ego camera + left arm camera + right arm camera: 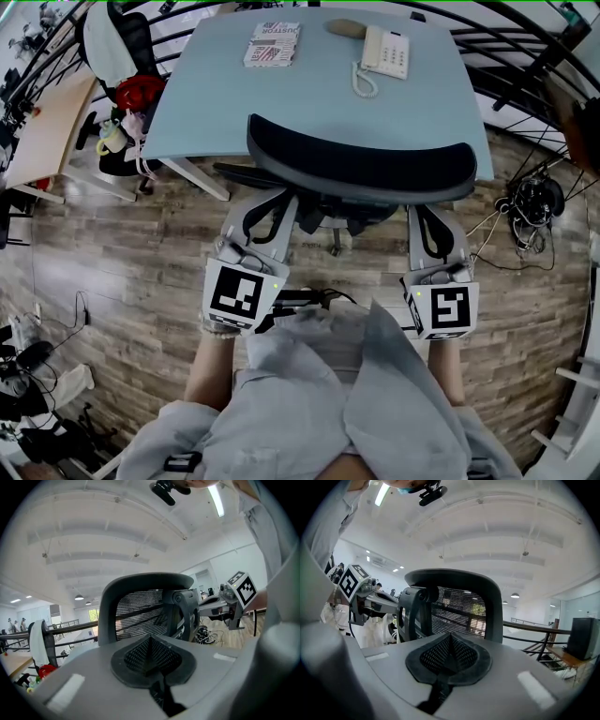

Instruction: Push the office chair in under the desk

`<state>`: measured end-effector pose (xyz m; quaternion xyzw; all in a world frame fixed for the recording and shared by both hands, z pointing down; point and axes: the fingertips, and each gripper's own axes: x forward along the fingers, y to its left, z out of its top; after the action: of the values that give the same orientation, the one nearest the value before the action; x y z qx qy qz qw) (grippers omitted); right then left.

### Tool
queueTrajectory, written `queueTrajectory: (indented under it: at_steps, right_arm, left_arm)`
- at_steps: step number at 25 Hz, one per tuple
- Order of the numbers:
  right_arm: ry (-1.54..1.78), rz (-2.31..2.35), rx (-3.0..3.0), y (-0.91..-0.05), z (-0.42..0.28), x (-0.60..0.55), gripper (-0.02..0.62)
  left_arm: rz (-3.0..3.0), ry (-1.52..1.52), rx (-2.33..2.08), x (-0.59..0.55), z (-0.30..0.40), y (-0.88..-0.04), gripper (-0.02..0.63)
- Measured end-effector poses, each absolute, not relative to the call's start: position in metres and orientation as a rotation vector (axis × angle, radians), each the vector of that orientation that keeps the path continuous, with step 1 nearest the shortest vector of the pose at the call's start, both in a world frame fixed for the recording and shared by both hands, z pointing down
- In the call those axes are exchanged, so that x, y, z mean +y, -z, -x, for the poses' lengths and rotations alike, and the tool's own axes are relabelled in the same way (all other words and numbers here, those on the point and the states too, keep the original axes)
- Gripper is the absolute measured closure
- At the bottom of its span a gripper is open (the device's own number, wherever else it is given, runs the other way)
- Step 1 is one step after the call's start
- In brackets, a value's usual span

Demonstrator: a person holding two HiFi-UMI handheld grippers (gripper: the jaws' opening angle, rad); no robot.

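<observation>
Floor: wood planks (122, 281) run all round you, with a tangle of cables (534, 202) lying on them off to the right.
Desk: the pale desk (319, 103) stands right ahead of you, its near edge just beyond the chair's back.
Office chair: the office chair (361, 169) is hard up against the desk's near edge. Its curved dark backrest overlaps the tabletop in the head view, and the seat is tucked out of sight below.
Left gripper: your left gripper (274, 199) points almost level at the left part of the backrest. In its own view the jaws (151, 656) are pressed together with nothing between them, and the mesh back (140, 616) rises straight ahead.
Right gripper: your right gripper (429, 211) mirrors it at the right part of the backrest. Its jaws (450, 653) are closed and empty too, with the mesh (459, 611) right in front.
Contact: both tips reach up to the backrest, but you can't tell from here whether they press on it.
Book: a book (272, 44) lies flat on the far left of the desktop.
Telephone: a white telephone (386, 52) sits far right on the desk, its coiled cord trailing toward you.
</observation>
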<state>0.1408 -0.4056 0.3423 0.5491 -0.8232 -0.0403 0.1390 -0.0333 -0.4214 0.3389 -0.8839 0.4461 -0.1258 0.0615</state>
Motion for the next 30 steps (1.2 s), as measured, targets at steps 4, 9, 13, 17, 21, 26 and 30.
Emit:
queueTrajectory:
  at_steps: [4,9,13,17,21,26,30]
  right_arm:
    - [0.114,-1.577,-2.369,-0.3411,-0.1416,-0.4071,0.587]
    - [0.113,-1.585,-2.365,-0.3404,-0.1418,-0.4085,0.586]
    - [0.111,-1.583,-2.361,-0.3411,-0.1431,-0.4085,0.586]
    - [0.114,-1.572,-2.358,-0.3428,-0.1413,-0.4083,0.588]
    - [0.111,-1.570,-2.358,-0.3438,-0.1399,-0.4075,0.588]
    - [0.104,-1.563,-2.349,-0.3468,-0.1416,-0.4078,0.587]
    - [0.106,-1.564,-2.355,-0.3453,-0.1427,-0.4068,0.586]
  left_arm:
    - [2.673,0.378,1.347,-0.4229,0.0314,-0.3380,0.603]
    - [2.680,0.373,1.343,-0.4249,0.0316,-0.3387,0.603]
    - [2.685,0.374,1.339,-0.4257,0.0299,-0.3395,0.603]
    - [2.687,0.377,1.333,-0.4259,0.0299,-0.3402,0.603]
    - [2.689,0.380,1.329,-0.4251,0.0298,-0.3408,0.603]
    - [2.682,0.379,1.329,-0.4256,0.0290,-0.3394,0.603]
    - [2.688,0.387,1.340,-0.4234,0.0281,-0.3377,0.603]
